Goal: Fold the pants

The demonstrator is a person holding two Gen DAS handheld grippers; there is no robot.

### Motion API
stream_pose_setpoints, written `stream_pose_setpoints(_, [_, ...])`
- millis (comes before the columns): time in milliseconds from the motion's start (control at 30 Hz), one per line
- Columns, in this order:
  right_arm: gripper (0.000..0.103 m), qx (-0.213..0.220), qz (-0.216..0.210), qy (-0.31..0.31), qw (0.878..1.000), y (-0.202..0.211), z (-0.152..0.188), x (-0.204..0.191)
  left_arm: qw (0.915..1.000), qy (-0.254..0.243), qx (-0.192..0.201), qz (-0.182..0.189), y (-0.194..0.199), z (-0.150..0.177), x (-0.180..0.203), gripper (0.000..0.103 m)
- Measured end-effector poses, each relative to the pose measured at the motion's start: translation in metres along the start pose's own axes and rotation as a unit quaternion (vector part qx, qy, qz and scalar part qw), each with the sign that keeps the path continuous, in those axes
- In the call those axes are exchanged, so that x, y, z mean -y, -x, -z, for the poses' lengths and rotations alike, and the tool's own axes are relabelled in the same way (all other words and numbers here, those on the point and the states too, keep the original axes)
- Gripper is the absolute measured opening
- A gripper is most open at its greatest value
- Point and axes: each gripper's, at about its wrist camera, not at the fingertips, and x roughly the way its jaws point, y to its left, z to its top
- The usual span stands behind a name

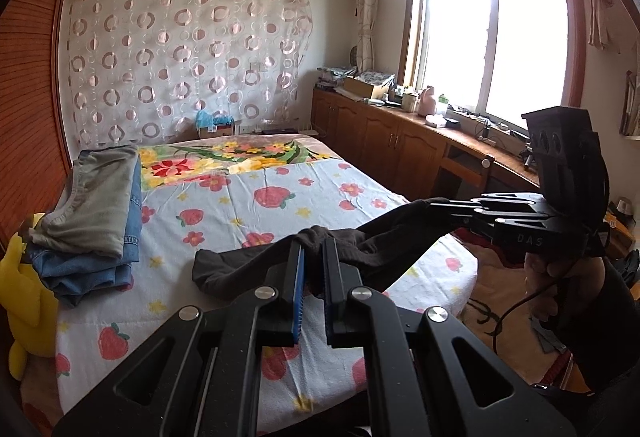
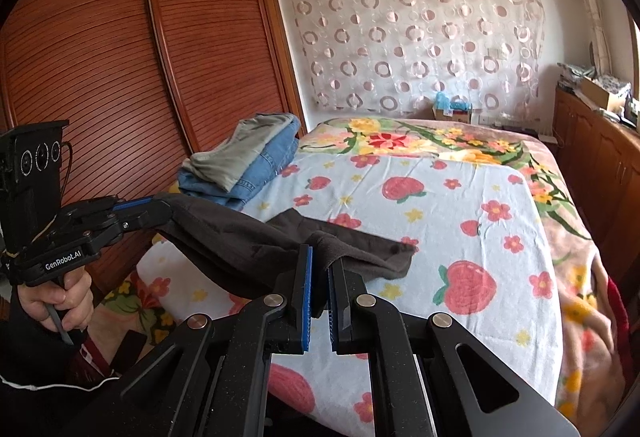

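Left gripper (image 2: 166, 211), "GenRobot.AI" on body, jaws clamped on dark pants (image 2: 248, 241). Pants stretched above strawberry sheet (image 2: 460, 205) near bed's foot, far end trailing on sheet. Right gripper (image 1: 430, 203), "DAS" legible on side, jaws pinched tight on pants.

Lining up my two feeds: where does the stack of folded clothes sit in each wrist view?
Left wrist: stack of folded clothes at far left, on the bed's edge beside the yellow plush toy.
Right wrist: stack left of centre, in front of the wardrobe.
Shared landmark: the circle-patterned curtain behind the bed.
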Motion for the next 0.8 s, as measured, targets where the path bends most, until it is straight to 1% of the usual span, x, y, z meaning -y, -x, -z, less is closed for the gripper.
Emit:
stream_pose_setpoints(100, [0.006,-0.005,-0.001,-0.001,1.0,-0.007,0.004,0.005,1.0,0.002,-0.008,-0.001,-0.004,0.003,-0.002,0.009])
stream_pose_setpoints(267, [0.006,-0.031,0.001,-0.014,0.999,-0.034,0.011,0.015,0.9988,0.019,-0.045,-0.009,-0.032,0.02,-0.016,0.009])
stream_pose_setpoints(467, [0.006,-0.048,0.0,-0.023,0.999,-0.066,0.009,0.026,0.9977,0.03,-0.057,-0.018,-0.051,0.027,-0.028,0.009])
stream_pose_setpoints(633, [0.006,-0.046,0.009,-0.019,0.999,-0.083,-0.003,0.026,0.9978,0.035,-0.051,-0.024,-0.059,0.021,-0.036,0.009])
stream_pose_setpoints(800, [0.006,-0.034,0.012,-0.012,0.999,-0.09,-0.012,0.022,0.9988,0.028,-0.03,-0.027,-0.055,0.008,-0.037,0.009])
